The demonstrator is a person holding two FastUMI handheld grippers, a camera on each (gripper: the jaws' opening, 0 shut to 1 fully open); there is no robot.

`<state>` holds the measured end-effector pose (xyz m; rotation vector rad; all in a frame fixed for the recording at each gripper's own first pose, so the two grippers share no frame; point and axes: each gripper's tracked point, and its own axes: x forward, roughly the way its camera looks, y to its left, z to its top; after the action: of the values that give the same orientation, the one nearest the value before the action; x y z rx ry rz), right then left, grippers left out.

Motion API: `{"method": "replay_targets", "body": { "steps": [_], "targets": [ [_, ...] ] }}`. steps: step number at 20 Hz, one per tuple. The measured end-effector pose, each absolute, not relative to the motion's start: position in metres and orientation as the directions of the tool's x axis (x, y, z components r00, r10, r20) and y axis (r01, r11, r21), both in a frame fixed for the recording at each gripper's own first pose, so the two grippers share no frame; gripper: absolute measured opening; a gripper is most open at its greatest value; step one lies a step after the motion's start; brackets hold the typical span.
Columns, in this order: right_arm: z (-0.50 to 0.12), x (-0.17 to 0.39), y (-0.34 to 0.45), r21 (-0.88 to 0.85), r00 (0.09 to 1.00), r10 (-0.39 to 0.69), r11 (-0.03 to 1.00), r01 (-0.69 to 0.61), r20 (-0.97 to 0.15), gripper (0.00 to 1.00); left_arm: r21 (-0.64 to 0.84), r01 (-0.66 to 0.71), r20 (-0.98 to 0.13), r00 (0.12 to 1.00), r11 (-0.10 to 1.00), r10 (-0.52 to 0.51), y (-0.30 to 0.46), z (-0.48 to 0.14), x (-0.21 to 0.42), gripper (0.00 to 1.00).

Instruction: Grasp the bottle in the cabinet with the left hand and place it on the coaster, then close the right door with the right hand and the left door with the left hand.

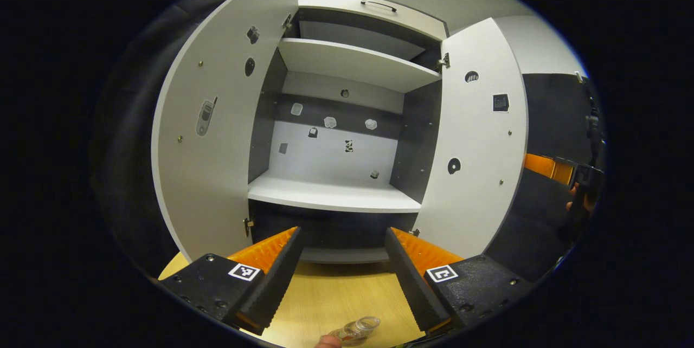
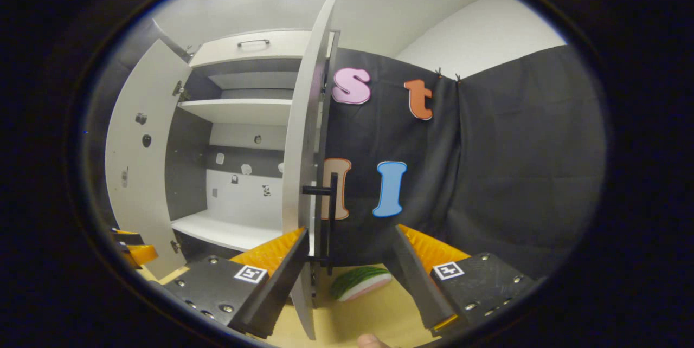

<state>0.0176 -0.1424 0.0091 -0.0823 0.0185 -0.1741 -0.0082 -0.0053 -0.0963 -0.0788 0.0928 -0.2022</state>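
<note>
Across the left gripper view, left to right: left door (image 1: pixel 211 136) swung wide open, cabinet (image 1: pixel 347 60) interior with bare shelves and small stickers on the back panel, right door (image 1: pixel 477 147) also open, then the other gripper and the hand holding it at far right (image 1: pixel 583 185). Left gripper (image 1: pixel 344 277) fingers spread wide, nothing between them, hanging over the wooden tabletop (image 1: pixel 325 294). Bottle (image 1: pixel 358 330) sits low at the frame's bottom edge, just below the fingers, on the tabletop; can't tell whether a coaster is under it. Right gripper view: left door (image 2: pixel 135 158) open, shelves, then the right door (image 2: pixel 301 174) edge-on with its black handle (image 2: pixel 329 212) just ahead. Right gripper (image 2: pixel 349 277) fingers wide apart, door's lower edge between them, contact unclear. Watermelon-slice object (image 2: pixel 360 282) lies on the tabletop beyond.
</note>
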Motion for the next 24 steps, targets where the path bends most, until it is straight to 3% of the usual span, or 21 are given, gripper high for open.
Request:
{"method": "replay_targets", "body": {
  "steps": [10,24],
  "targets": [
    [0.005,0.03,-0.08,-0.069,1.0,-0.024,0.997,0.023,-0.013,0.96,-0.085,0.129,-0.019,0.991,0.988,-0.131,0.027,-0.064,-0.017,0.95],
    [0.003,0.067,0.006,-0.053,0.987,0.16,0.986,-0.161,-0.012,0.96,-0.083,-0.09,0.005,0.996,0.992,0.091,0.112,-0.056,-0.043,0.95]
  ]
}}
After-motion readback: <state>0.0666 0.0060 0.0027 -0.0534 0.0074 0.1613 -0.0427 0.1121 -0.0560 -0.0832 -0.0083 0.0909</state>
